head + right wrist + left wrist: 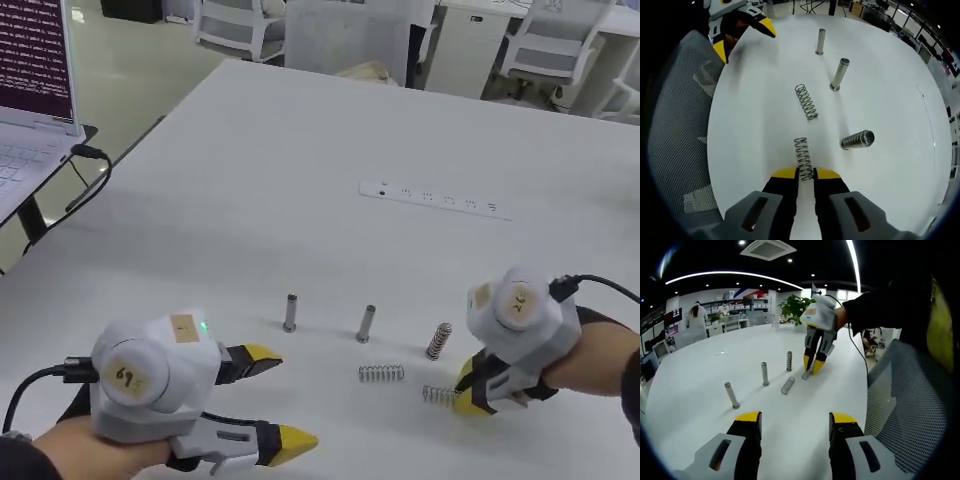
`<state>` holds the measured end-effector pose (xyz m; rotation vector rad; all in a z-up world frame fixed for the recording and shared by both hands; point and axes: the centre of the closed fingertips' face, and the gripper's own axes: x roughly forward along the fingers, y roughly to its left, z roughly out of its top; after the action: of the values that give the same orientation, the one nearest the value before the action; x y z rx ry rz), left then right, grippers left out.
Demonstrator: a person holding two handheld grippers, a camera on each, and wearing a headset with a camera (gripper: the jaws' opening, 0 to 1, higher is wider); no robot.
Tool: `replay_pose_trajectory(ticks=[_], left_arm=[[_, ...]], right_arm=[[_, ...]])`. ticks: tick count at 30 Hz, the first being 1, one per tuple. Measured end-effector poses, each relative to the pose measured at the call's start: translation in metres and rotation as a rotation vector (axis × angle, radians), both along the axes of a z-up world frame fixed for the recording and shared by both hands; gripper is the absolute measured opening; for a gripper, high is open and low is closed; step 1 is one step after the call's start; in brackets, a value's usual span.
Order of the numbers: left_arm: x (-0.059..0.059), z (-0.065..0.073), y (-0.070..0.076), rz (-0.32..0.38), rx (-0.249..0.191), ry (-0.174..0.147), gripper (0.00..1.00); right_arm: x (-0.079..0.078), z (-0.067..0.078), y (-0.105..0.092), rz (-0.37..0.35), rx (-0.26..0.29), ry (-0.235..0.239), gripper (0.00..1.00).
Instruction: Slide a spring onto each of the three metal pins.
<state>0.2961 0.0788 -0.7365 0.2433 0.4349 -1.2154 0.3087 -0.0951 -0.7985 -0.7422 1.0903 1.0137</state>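
The white surface (300, 170) carries three short upright grey metal pins in a row. In the head view the left bare pin (290, 312) and the middle bare pin (366, 323) stand free. The right pin (439, 340) already wears a coiled steel spring along its whole length.

Two more springs lie flat on the surface in front of the row. The loose silver coil spring (381, 373) rests near the middle pin, apart from both tools. The second silver coil spring (438, 394) lies just beside it towards the right, with one end at the yellow-tipped right tongs (468, 390).

In the right gripper view the right tongs (806, 173) are clenched on the near end of this second spring (802, 155). The rest of the coil stretches out flat on the surface ahead. Beyond it lie the loose spring (806, 101) and the spring-covered pin (857, 140).

The yellow-tipped left tongs (280, 397) hover at the near left of the surface, released, with a wide gap and nothing between the tips. In the left gripper view they (796, 417) face the row of pins.

A white power strip (435, 198) lies farther back on the surface, well apart from the pins.
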Motion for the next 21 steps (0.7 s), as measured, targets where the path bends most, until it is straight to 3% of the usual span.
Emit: replay_pose_trajectory(ticks=[14, 21], left_arm=[[-0.001, 0.002, -0.006, -0.019, -0.004, -0.007, 0.47], [-0.002, 0.005, -0.012, -0.036, -0.007, -0.015, 0.46]], right_arm=[[-0.001, 0.006, 0.004, 0.008, 0.015, -0.009, 0.08], [-0.009, 0.016, 0.017, 0.040, 0.013, 0.005, 0.08]])
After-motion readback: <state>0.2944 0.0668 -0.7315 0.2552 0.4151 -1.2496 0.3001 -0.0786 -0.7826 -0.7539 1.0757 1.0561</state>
